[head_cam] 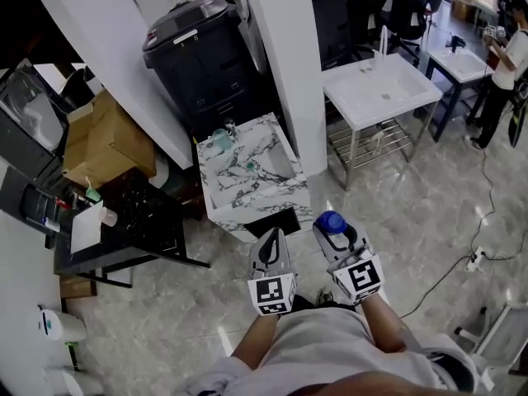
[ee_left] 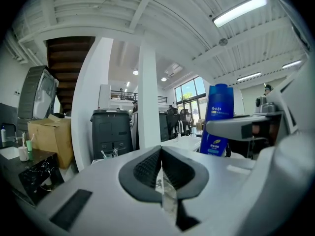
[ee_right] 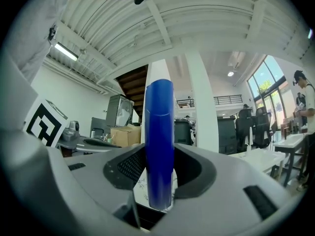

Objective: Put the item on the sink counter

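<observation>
A blue bottle (head_cam: pixel 331 221) stands upright between the jaws of my right gripper (head_cam: pixel 338 231), which is shut on it. In the right gripper view the bottle (ee_right: pixel 159 136) fills the gap between the dark pads (ee_right: pixel 125 168). My left gripper (head_cam: pixel 270 252) hangs beside it, shut and holding nothing; its pads (ee_left: pixel 147 168) meet in the left gripper view, where the bottle (ee_left: pixel 219 119) shows to the right. The marble sink counter (head_cam: pixel 276 196) stands just ahead of both grippers, past the white pillar's foot.
A green cup (head_cam: pixel 221 141) sits on the marble counter's far left corner. A white pillar (head_cam: pixel 285 64), a black bin (head_cam: pixel 198 52), a white sink on a metal stand (head_cam: pixel 384 89), a cardboard box (head_cam: pixel 99 139) and a black table (head_cam: pixel 144 221) surround it. A person (head_cam: pixel 507 64) stands far right.
</observation>
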A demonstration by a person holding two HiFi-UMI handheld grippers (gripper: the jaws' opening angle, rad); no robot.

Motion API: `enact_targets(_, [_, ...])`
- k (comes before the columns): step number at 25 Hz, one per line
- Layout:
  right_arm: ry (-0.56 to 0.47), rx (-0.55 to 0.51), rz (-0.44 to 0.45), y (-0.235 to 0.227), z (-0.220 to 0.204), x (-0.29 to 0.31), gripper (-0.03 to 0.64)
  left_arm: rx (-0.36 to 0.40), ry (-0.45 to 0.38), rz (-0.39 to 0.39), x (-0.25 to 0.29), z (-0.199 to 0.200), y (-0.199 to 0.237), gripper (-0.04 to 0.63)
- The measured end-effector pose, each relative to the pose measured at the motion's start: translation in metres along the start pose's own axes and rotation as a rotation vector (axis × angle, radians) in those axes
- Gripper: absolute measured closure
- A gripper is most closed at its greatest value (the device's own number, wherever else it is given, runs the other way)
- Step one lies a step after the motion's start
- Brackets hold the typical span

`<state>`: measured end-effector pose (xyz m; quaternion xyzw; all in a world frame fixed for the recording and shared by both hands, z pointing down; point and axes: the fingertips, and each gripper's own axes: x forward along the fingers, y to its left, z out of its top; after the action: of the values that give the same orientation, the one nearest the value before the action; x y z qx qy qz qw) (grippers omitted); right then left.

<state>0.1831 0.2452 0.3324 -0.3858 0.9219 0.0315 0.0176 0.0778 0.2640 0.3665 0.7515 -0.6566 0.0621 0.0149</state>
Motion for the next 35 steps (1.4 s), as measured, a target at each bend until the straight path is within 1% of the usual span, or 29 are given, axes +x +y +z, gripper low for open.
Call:
enact_targets(6, [-0.001, 0.019, -0.001, -0.015, -0.005, 0.006, 0.459, 0.008, 0.013, 0.021, 0.01, -0.003, 0.004, 0.584])
enact_targets(11, [0.019, 0.016, -0.004, -0.023, -0.013, 0.012, 0.459, -0.042, 0.014, 0.022, 0.024, -0.008, 0.008, 0.584])
enact_targets(15, [0.04, 0.008, -0.003, -0.032, -0.024, 0.021, 0.459, -0.046, 0.02, 0.017, 0.041, -0.015, 0.012, 0.584])
enact_targets(21, [0.071, 0.026, -0.002, -0.051, -0.037, 0.041, 0.459, -0.052, 0.063, 0.011, 0.063, -0.027, 0.017, 0.584])
enact_targets(28, [0.118, 0.059, -0.015, -0.084, -0.068, 0.08, 0.459, -0.068, 0.136, 0.002, 0.111, -0.058, 0.034, 0.584])
enact_targets(32, [0.16, 0.06, 0.001, -0.102, -0.077, 0.118, 0.459, -0.088, 0.154, -0.005, 0.159, -0.065, 0.051, 0.584])
enact_targets(35, [0.175, 0.051, 0.011, -0.116, -0.077, 0.147, 0.459, -0.099, 0.154, -0.023, 0.197, -0.062, 0.061, 0.584])
